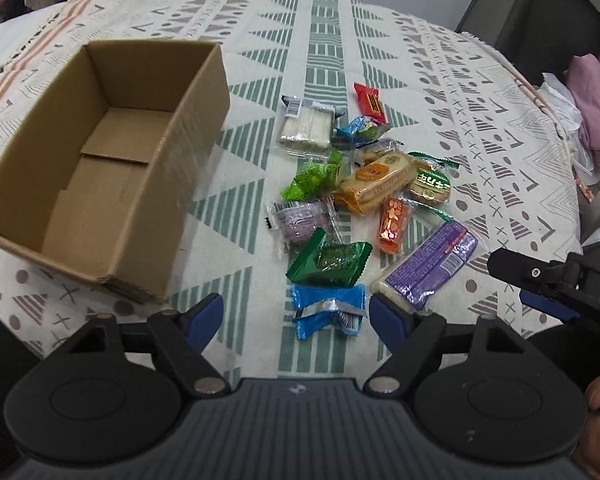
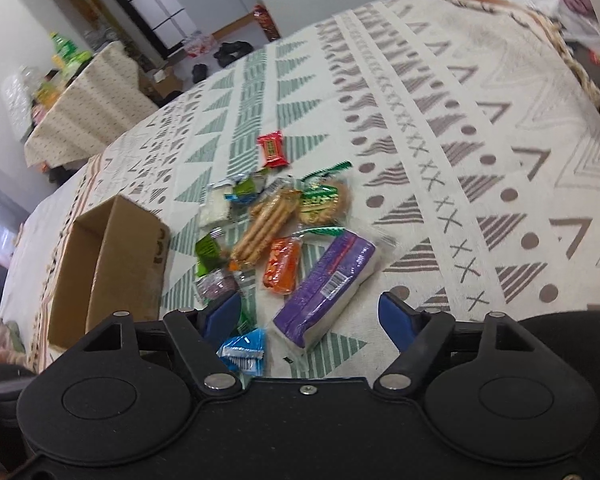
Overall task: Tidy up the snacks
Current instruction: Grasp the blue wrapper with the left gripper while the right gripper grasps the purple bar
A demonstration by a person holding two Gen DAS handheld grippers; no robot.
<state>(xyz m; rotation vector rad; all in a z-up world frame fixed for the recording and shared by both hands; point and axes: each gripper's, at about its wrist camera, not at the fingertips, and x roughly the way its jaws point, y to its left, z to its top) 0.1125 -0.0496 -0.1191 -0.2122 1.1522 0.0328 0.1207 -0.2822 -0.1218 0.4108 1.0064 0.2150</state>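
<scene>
A heap of wrapped snacks lies on the patterned cloth beside an open cardboard box (image 1: 100, 168), which shows its bare bottom. My left gripper (image 1: 296, 312) hovers open over the near end of the heap. A blue packet (image 1: 328, 312) lies between its blue pads, which do not touch it. Just beyond are a dark green packet (image 1: 328, 264) and a long purple packet (image 1: 428, 264). My right gripper (image 2: 310, 314) is open too, with the purple packet (image 2: 324, 284) and the blue packet (image 2: 244, 350) lying below its spread fingers. The box (image 2: 108, 264) is to its left.
Further snacks in the heap include an orange bar (image 1: 394, 226), a biscuit pack (image 1: 374, 184), a bright green packet (image 1: 312, 180), a white wafer pack (image 1: 306, 128) and a red sweet (image 1: 370, 102). A chair with clothes (image 1: 588, 112) stands past the table's right edge.
</scene>
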